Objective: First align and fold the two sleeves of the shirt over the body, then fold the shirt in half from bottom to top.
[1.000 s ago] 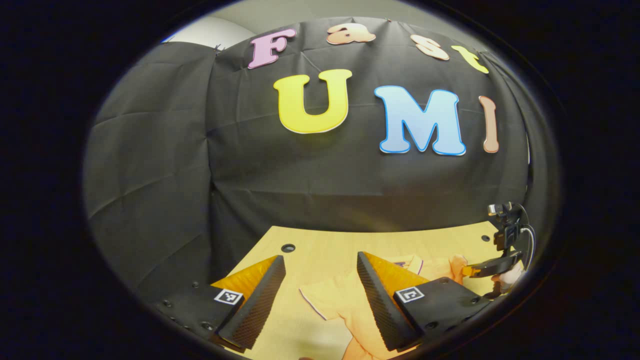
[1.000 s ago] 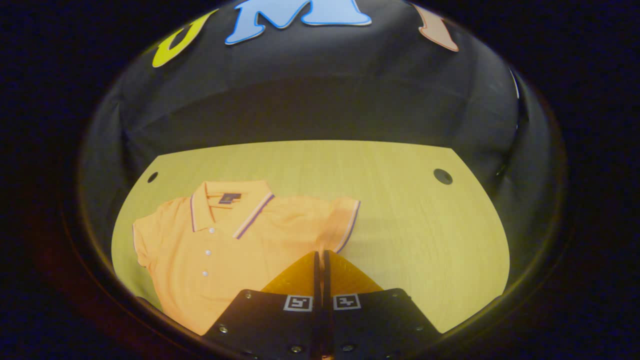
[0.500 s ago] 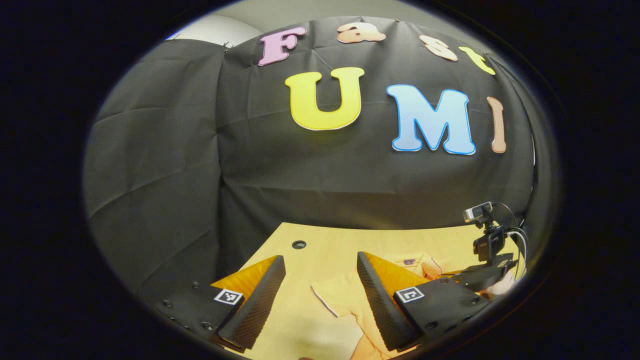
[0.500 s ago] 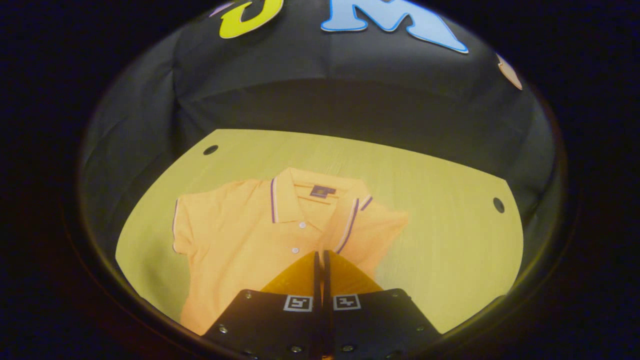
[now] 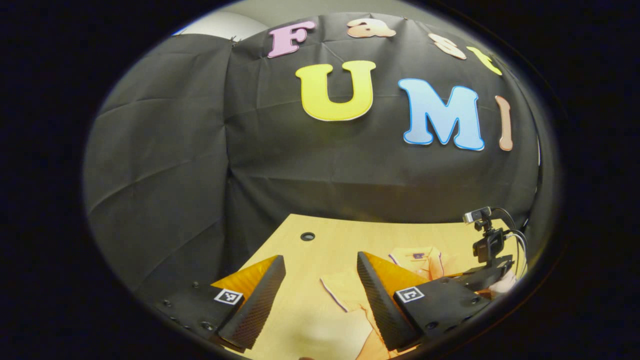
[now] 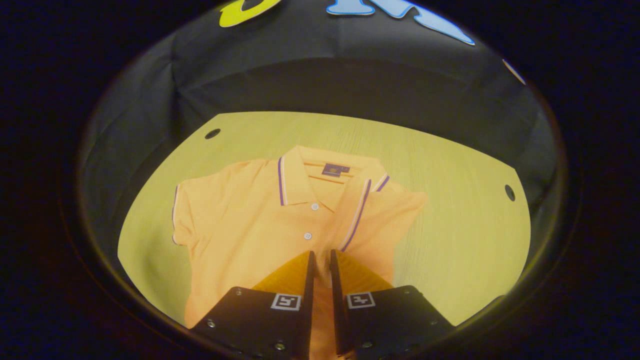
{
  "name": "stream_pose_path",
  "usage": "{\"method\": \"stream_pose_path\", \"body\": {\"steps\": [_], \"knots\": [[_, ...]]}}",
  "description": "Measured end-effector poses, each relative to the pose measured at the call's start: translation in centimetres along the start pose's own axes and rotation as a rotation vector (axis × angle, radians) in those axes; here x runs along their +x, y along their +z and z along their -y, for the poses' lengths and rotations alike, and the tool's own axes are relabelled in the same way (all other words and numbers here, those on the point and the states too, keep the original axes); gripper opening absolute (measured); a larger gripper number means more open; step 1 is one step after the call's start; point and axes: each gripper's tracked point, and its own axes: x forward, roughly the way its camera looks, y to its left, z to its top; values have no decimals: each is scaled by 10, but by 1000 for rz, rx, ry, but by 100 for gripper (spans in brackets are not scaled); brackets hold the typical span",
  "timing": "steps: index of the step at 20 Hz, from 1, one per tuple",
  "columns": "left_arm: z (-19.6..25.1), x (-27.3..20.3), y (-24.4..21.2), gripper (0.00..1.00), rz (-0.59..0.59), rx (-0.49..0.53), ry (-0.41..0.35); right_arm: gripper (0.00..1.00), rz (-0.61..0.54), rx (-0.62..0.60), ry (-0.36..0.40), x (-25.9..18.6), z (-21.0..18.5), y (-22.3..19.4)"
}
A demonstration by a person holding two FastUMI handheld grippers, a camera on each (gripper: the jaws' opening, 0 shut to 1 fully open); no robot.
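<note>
An orange polo shirt (image 6: 250,225) with a striped collar (image 6: 320,175) lies face up on the wooden table (image 6: 450,200). One sleeve (image 6: 395,215) is folded in over the body, its striped cuff ending just in front of my right gripper (image 6: 321,252). That gripper's jaws stand a narrow gap apart, with shirt fabric showing below the gap. The other sleeve (image 6: 187,215) lies spread out flat. My left gripper (image 5: 320,256) hangs wide open above the table beside that flat sleeve (image 5: 342,290), holding nothing. The right gripper (image 5: 465,275) sits low over the shirt in the left gripper view.
The table has a round hole near each far corner (image 6: 212,133) (image 6: 509,192). Black cloth walls close in the back and sides. Bare wood lies to the right of the shirt in the right gripper view. A small camera (image 5: 487,245) rides on the right gripper.
The right gripper carried the sleeve across over the shirt's body, and its jaws have parted from nearly closed to a narrow gap. The left gripper drifted slightly, still open.
</note>
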Motion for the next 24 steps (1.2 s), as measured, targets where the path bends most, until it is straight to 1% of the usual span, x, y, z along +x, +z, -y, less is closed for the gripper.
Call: {"method": "stream_pose_path", "body": {"steps": [2,4,5,6,7,8,11,13,14,16,19,20,21,24], "knots": [[3,7,-7,95,-16,-3,-17,21,16,22,2,-3,0,3],[6,17,-18,95,-40,-1,-33,33,30,43,4,-8,0,6],[7,24,-24,95,-50,5,-39,35,41,55,10,-12,0,9],[9,32,-32,95,-65,12,-45,40,46,69,10,-18,0,9],[10,42,-41,95,-81,19,-51,49,52,82,17,-24,-1,9],[13,52,-51,95,-102,22,-59,51,63,95,21,-30,-1,11],[19,85,-87,94,-168,18,-75,51,103,106,1,-48,5,16],[23,106,-116,95,-225,10,-83,51,126,100,-20,-62,11,18],[26,117,-129,94,-251,9,-85,51,142,100,-36,-71,15,21],[33,138,-160,95,-310,4,-92,52,175,118,-39,-88,18,26],[32,161,-205,95,-416,17,-72,52,230,158,-60,-115,27,36],[32,167,-217,96,-445,24,-68,46,247,172,-71,-124,31,39],[34,170,-225,96,-468,22,-68,52,260,187,-80,-131,35,40],[38,181,-249,95,-518,4,-66,52,287,224,-105,-149,46,43]]}}
